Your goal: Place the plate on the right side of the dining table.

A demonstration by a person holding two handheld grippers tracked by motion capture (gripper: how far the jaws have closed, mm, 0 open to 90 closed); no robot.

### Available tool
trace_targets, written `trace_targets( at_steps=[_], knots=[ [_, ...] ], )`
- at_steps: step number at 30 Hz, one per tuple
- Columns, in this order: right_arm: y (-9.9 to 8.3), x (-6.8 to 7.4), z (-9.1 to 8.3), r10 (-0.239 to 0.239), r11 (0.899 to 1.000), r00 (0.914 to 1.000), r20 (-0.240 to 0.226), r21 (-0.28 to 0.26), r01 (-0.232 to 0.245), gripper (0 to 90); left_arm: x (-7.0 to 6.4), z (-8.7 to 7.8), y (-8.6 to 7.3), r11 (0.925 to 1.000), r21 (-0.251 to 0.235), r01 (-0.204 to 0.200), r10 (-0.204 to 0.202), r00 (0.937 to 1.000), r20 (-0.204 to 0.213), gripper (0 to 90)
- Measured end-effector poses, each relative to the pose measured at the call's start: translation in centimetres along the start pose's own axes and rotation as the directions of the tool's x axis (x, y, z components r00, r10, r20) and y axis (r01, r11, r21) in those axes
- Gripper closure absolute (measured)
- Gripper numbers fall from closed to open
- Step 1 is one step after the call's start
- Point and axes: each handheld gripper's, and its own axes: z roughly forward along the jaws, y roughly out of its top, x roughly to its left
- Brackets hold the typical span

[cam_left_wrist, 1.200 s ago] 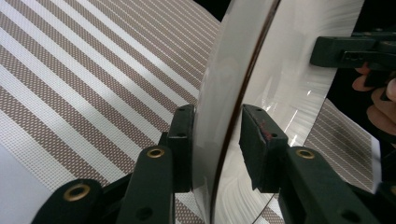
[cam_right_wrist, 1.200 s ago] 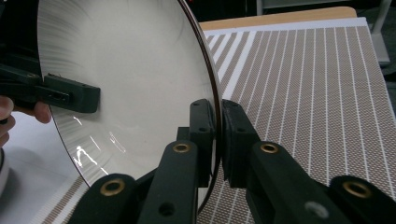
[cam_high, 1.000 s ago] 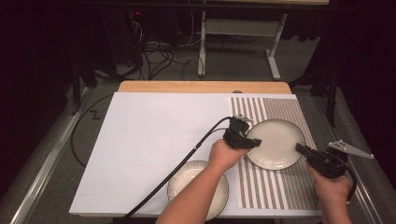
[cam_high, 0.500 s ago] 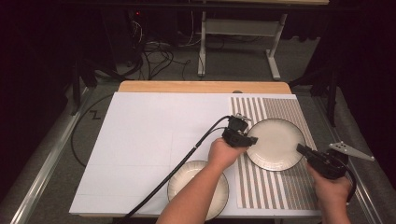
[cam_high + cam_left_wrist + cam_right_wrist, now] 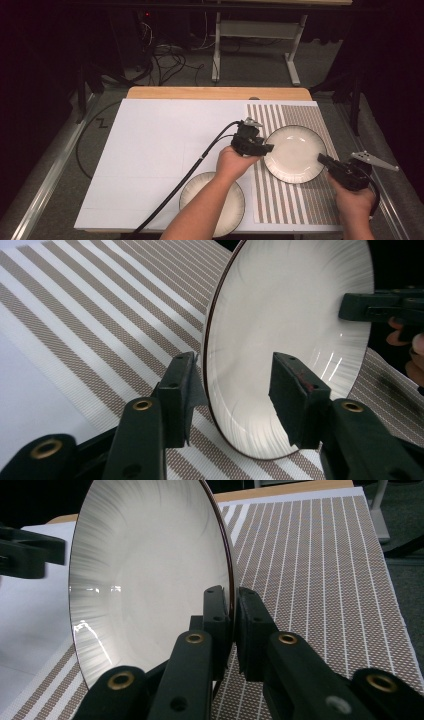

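Plate: the round white ceramic plate with a dark rim (image 5: 295, 152) is lying on the brown-striped woven placemat (image 5: 300, 200).
Right gripper (image 5: 232, 611): is clamping the plate's near rim, jaws nearly closed, giving a lifting hold.
Left gripper (image 5: 235, 390): jaws are standing wide apart, straddling the opposite rim, gripping nothing, likely readying to support.
Second white plate (image 5: 230, 210): is waiting nearby under the forearm.

Right gripper (image 5: 232, 625) clamped on white plate (image 5: 145, 580) rim, striped mat (image 5: 320, 580) beneath, other gripper (image 5: 30, 550) at left

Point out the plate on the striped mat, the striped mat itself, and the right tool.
plate (image 5: 295, 150), high view, centre of its white well.
striped mat (image 5: 300, 116), high view, bare striped part behind the plate.
right tool (image 5: 233, 612), right gripper view, between its tips shut on the plate's rim.
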Motion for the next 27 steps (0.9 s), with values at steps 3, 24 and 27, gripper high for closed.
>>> trace_targets(
  at_steps=[3, 24, 27],
  knots=[
    [0.0, 0.0, 0.2, -0.003, 1.0, 0.9999, 0.012, 0.005, 0.003, 86.0, 0.3, -1.6, -0.5, 0.9997, -0.022, -0.007, 0.007, 1.0, -0.005, 48.2],
    [0.2, -0.1, 1.1, 0.01, 0.998, 0.9968, 0.079, 0.057, -0.014, 82.9, 4.1, -13.8, -7.0, 0.9811, -0.188, -0.044, 0.011, 0.9847, -0.174, 26.6],
    [0.2, -0.1, 1.3, 0.01, 0.998, 0.9963, 0.085, 0.063, -0.016, 82.7, 4.5, -15.7, -8.3, 0.9751, -0.216, -0.051, 0.006, 0.9796, -0.201, 23.8]
  ],
)
